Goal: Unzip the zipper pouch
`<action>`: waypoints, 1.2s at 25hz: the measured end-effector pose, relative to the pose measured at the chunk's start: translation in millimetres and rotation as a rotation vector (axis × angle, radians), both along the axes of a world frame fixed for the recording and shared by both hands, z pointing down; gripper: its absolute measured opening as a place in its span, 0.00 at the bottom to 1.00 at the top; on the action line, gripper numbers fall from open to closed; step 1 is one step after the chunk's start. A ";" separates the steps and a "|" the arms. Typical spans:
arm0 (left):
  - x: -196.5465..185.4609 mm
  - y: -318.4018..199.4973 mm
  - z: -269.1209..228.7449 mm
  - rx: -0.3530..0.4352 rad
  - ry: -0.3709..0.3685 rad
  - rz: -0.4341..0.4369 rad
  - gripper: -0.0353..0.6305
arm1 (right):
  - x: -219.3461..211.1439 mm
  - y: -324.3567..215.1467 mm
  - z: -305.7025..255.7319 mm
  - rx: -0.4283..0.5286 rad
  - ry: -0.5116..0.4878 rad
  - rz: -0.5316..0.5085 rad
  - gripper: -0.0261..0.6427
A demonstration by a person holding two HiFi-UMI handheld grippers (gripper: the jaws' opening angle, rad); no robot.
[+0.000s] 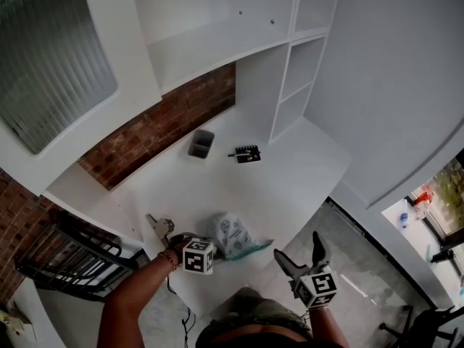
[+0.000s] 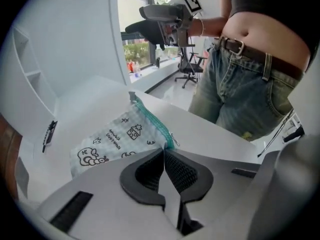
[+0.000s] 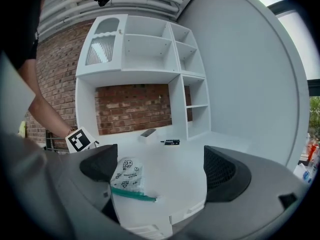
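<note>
**Left tongs pinch one end of the zipper; its line runs toward the open right tongs**

A small zipper pouch, pale with little black drawings, lies at the near edge of a white desk, right in front of the person. Its teal zipper forms the edge nearest the person and runs roughly along the desk's front edge.

The left gripper points steeply down at the pouch's left end. Its jaws are clenched together, and the corner of the pouch, where the zipper ends, meets their tips. It looks as if they pinch that corner. A small silvery piece, probably the zipper pull, sits just beside those tips, though it is too small to be sure.

The right gripper hangs off the desk's front edge, to the right of the pouch and apart from it. Its jaws stand wide apart with nothing between them. From its own view the pouch lies ahead and to the lower left, and the zipper stretches sideways across the view.

So the zipper's long axis leads from the left tongs toward the right ones. The left hand is already on the pouch. The right hand has the free end of the zipper nearest it, but must reach across to the left end if the pull is indeed there.
</note>
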State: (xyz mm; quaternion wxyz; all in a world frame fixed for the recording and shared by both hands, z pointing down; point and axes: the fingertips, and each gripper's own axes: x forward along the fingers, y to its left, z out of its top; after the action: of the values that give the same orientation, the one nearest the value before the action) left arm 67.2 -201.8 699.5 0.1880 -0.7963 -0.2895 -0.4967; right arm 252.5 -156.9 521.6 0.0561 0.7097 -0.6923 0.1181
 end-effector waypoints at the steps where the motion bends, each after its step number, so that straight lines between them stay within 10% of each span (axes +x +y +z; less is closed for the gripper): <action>1: 1.9 0.5 -5.0 -0.004 0.017 -0.019 0.07 | -2.0 -0.5 0.3 0.000 0.001 -0.005 0.84; 14: 14.7 -10.6 -75.5 -0.057 0.209 -0.331 0.07 | -29.2 -10.8 -11.1 0.020 0.016 -0.106 0.84; 30: -3.0 -13.6 -148.8 -0.063 0.415 -0.728 0.06 | -127.3 -16.3 -35.9 0.074 0.091 -0.462 0.66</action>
State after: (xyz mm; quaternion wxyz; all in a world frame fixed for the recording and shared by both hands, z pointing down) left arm 64.1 -215.4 550.7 0.0299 -0.9353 0.0398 -0.3505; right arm 125.1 -173.3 485.8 0.0867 0.5386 -0.8369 0.0448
